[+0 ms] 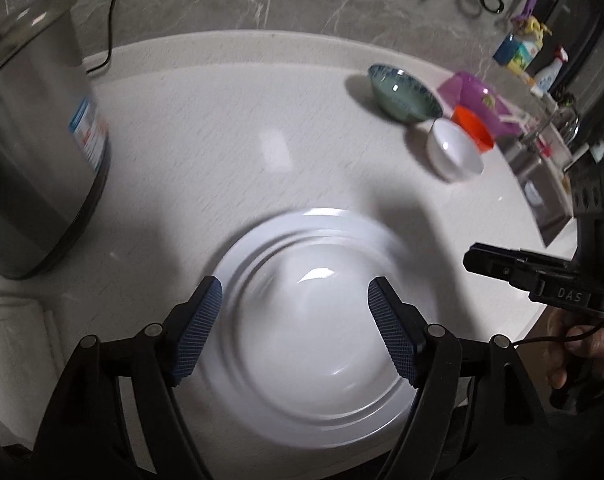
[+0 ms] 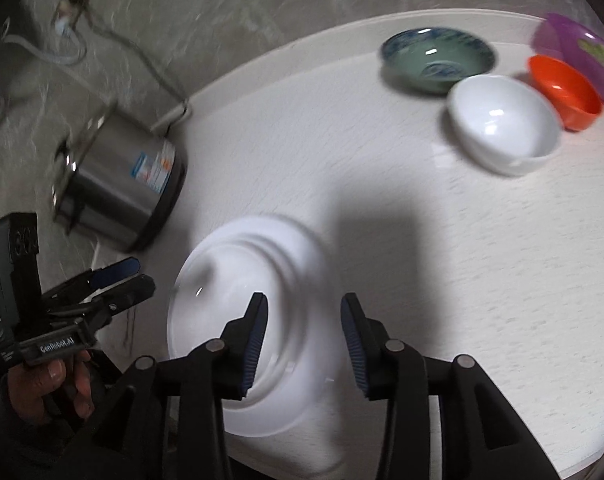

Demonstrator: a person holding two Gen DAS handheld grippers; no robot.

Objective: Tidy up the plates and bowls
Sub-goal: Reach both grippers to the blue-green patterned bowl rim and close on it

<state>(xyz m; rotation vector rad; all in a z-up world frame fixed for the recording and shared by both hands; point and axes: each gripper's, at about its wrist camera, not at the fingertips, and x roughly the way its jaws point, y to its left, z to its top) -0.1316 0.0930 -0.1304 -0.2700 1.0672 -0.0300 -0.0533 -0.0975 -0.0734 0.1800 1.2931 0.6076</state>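
Observation:
A stack of white plates (image 1: 314,320) lies on the white counter (image 1: 222,128) near its front edge; it also shows in the right wrist view (image 2: 246,272). My left gripper (image 1: 295,332) is open and empty just above the plates. My right gripper (image 2: 304,344) is open and empty over the plates' right side; it shows at the right of the left wrist view (image 1: 502,268). At the back right stand a green-blue bowl (image 2: 438,58), a white bowl (image 2: 502,120), an orange bowl (image 2: 562,88) and a purple plate (image 2: 582,52).
A steel pot with a label (image 1: 38,140) stands at the left, its cord running up the stone wall. A folded white cloth (image 1: 10,344) lies at the front left. A sink and bottles (image 1: 542,68) are at the far right.

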